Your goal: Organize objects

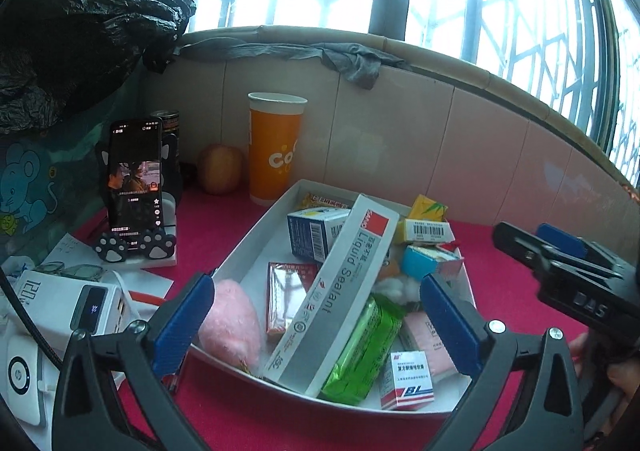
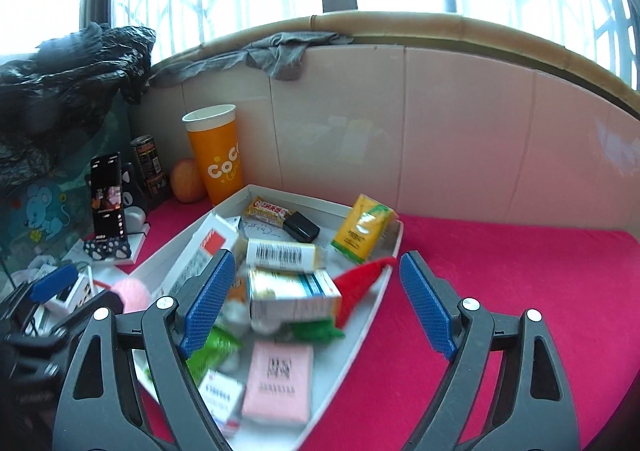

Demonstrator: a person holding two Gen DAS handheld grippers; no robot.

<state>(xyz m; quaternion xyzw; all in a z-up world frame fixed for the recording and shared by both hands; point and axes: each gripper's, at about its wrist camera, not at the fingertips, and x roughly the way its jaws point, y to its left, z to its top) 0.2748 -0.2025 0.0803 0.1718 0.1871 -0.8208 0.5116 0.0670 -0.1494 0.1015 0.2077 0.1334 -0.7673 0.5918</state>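
Observation:
A white tray (image 1: 256,231) on the red table holds several small items: a long grey Liquid Sealant box (image 1: 336,291), a pink fluffy thing (image 1: 232,323), a green packet (image 1: 364,347), a red-and-white medicine box (image 1: 408,379) and a yellow carton (image 2: 362,229). My left gripper (image 1: 316,327) is open and empty, just above the tray's near end. My right gripper (image 2: 316,299) is open and empty over the tray's right side (image 2: 380,291); it also shows in the left wrist view (image 1: 560,251).
An orange paper cup (image 1: 276,147), an apple (image 1: 220,169), a dark can (image 2: 150,167) and a phone on a paw-shaped stand (image 1: 136,175) stand at the back left. A white power bank (image 1: 76,311) lies at the left. A tiled wall runs behind.

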